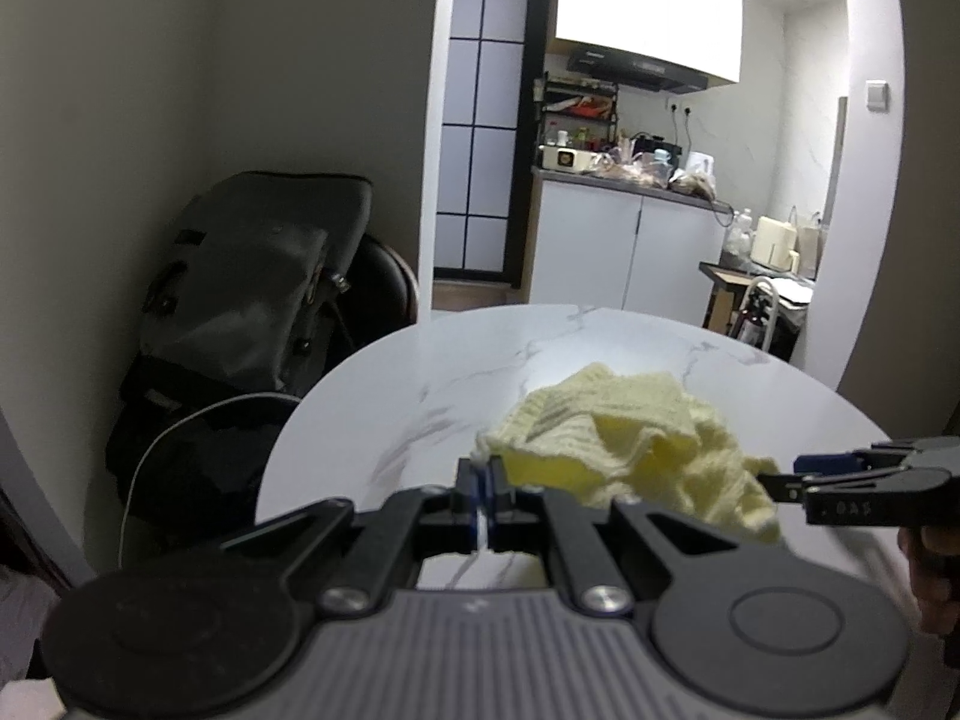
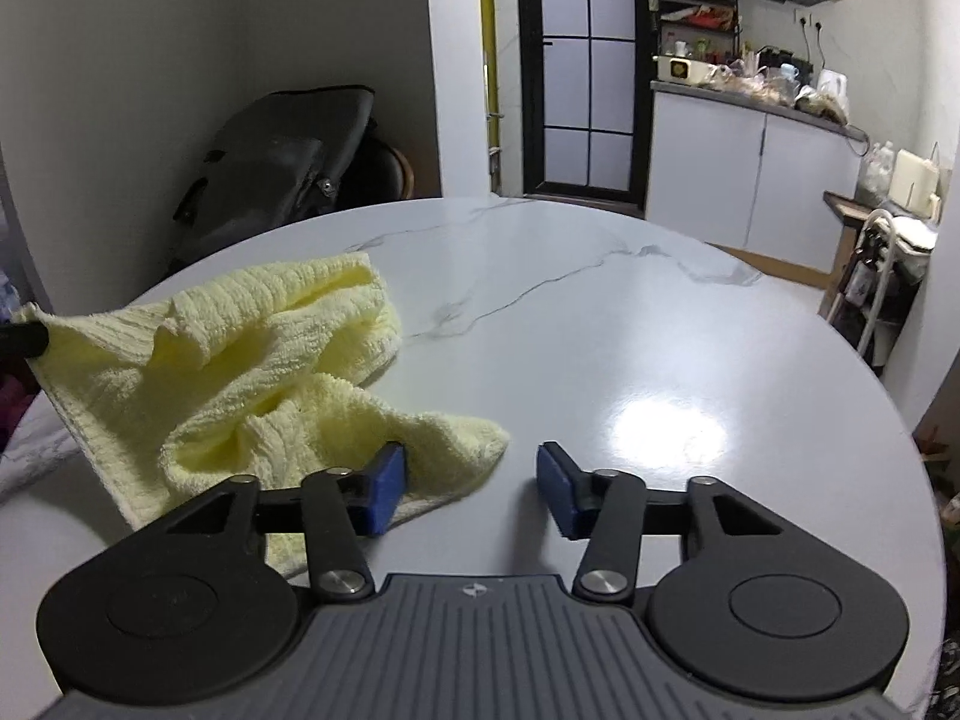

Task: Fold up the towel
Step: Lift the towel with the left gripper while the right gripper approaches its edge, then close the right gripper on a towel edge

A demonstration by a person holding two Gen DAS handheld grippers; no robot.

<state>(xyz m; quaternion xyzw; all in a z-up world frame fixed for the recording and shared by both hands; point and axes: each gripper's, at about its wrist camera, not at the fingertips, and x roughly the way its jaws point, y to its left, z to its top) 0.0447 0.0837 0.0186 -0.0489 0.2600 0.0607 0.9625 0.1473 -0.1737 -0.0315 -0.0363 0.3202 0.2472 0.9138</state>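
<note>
left tool [image 1: 482, 483] pinching towel [image 2: 252, 360] corner, right tool [image 2: 471, 489] agape at opposite corner

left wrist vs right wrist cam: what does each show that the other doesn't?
Left wrist only: the left gripper shut on a towel corner, and the right gripper seen side-on from the right.

Right wrist only: the right gripper's blue pads apart, a free towel corner lying between them unpinched, and bare table to the right.

Both: the crumpled yellow towel on the round marble table, the dark bag behind, and the kitchen counter.
</note>
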